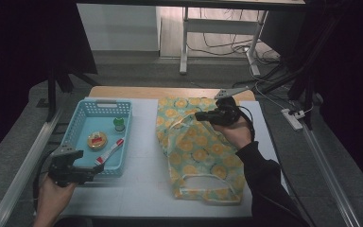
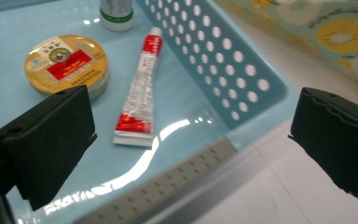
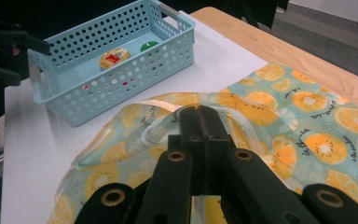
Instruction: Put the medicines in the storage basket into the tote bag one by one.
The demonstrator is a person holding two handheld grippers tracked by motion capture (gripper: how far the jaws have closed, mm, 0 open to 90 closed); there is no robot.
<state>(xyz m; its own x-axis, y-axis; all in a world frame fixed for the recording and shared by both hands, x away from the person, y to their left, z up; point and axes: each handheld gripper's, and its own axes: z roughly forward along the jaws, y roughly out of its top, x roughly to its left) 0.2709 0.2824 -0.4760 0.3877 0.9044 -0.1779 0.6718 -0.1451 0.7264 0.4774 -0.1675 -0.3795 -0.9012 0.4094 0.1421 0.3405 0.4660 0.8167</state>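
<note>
A light blue basket (image 1: 78, 124) stands on the left of the table. It holds a round yellow tin (image 1: 97, 140), a green-capped bottle (image 1: 119, 125) and a red-and-white tube (image 1: 109, 151). My left gripper (image 1: 92, 172) hovers at the basket's near edge, open. Its jaws stand wide apart above the tube (image 2: 140, 91) and the basket wall (image 2: 223, 70), touching nothing. A fruit-print bag (image 1: 203, 156) lies on the right. My right gripper (image 1: 199, 115) is shut on the bag's upper handle strap (image 3: 156, 133), lifting that edge off the table.
White mat (image 1: 142, 161) covers the table, with a bare wooden strip (image 1: 170, 92) at the far edge. A second handle loop (image 1: 203, 182) lies flat at the bag's near end. Desk legs and cables stand on the floor beyond.
</note>
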